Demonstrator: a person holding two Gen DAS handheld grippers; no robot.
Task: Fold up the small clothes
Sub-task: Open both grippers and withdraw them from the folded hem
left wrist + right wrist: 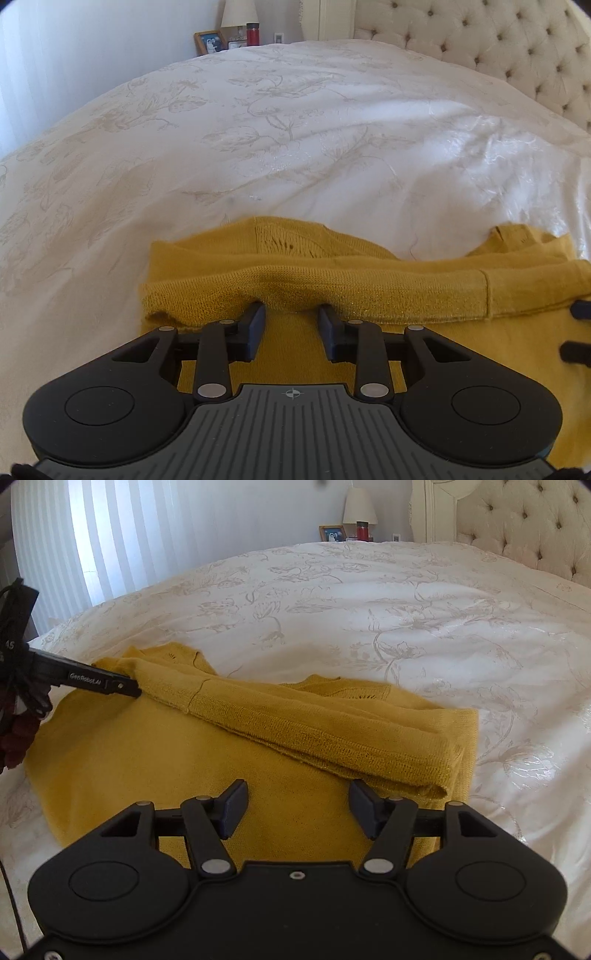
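Note:
A mustard yellow knit sweater lies on the bed, its ribbed hem band folded over the body as a thick roll. My left gripper points at that band. Its jaws stand a little apart and the band's edge drapes over the tips, so any grip there is hidden. In the right wrist view the left gripper's finger meets the left end of the fold. My right gripper hovers over the sweater just short of the band's right end, open, with nothing between its pads. Its fingertips also show at the right edge of the left wrist view.
A white floral bedspread stretches far beyond the sweater. A tufted cream headboard rises at the right. At the back stands a nightstand with a lamp, a photo frame and a red bottle. Window blinds hang at the left.

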